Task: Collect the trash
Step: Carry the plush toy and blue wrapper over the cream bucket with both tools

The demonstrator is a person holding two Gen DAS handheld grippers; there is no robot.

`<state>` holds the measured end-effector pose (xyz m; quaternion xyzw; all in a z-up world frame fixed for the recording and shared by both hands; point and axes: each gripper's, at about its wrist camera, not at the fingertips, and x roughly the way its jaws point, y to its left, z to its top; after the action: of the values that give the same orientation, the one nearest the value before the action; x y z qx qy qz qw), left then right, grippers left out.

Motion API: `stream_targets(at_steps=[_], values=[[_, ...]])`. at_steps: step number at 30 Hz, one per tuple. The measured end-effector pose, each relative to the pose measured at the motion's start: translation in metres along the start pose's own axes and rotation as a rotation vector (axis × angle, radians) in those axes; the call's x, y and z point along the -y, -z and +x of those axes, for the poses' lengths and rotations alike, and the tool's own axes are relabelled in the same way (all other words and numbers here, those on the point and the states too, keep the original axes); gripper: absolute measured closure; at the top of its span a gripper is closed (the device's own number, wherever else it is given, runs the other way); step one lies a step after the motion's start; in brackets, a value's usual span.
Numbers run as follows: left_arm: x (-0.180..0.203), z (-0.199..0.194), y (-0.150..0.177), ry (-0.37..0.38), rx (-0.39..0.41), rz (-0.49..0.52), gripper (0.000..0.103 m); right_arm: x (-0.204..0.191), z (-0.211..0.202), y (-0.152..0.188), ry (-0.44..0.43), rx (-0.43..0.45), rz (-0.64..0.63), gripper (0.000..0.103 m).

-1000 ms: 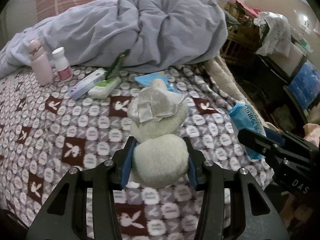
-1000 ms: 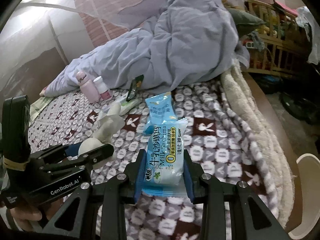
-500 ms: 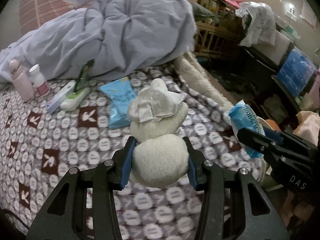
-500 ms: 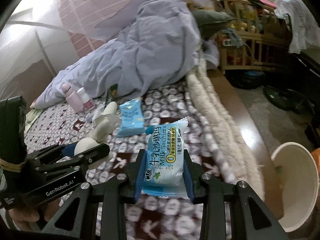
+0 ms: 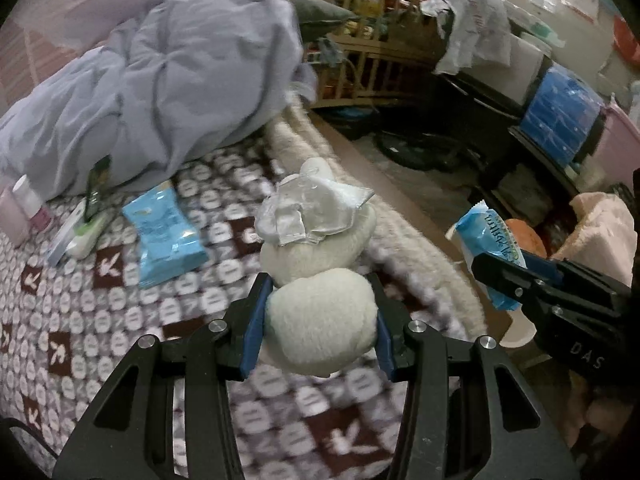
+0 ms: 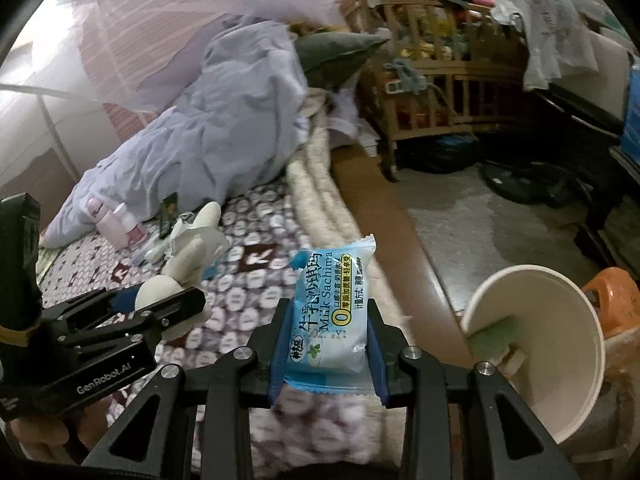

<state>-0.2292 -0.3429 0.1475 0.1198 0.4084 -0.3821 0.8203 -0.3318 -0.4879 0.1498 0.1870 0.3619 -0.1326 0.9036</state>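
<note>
My left gripper is shut on a cream plush toy that carries a crumpled silvery wrapper on top; it hangs over the patterned blanket near the bed's edge. My right gripper is shut on a blue Milk Sachima snack pack, held above the bed's edge. A cream bin stands on the floor just to its right. From the right wrist view, the left gripper and the plush toy show at the left. A second blue snack pack lies on the blanket.
A lilac duvet is heaped at the back of the bed. Pink bottles, a white tube and a dark green wrapper lie at the left. A wooden cot, an orange stool and dark furniture crowd the floor.
Both grippers have swung right, from over the middle of the bed to its edge, each still holding its load. The floor and the cream bin have come into view.
</note>
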Motion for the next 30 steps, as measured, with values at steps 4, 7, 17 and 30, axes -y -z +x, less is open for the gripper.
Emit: stream_targets(at_steps=[4,7,17,30], values=[[0.021,0.007,-0.004,0.024,-0.006,0.034,0.059,0.023,-0.008,0.002,0.029,0.005,0.028,0.07],[0.04,0.014,-0.008,0.045,-0.014,0.06,0.059,0.043,-0.013,0.005,0.053,0.007,0.062,0.07],[0.095,0.037,-0.014,0.121,-0.053,0.117,0.059,0.097,-0.029,0.016,0.125,0.012,0.144,0.07],[0.149,0.072,-0.018,0.201,-0.109,0.175,0.059,0.152,-0.033,0.03,0.19,-0.005,0.239,0.07]])
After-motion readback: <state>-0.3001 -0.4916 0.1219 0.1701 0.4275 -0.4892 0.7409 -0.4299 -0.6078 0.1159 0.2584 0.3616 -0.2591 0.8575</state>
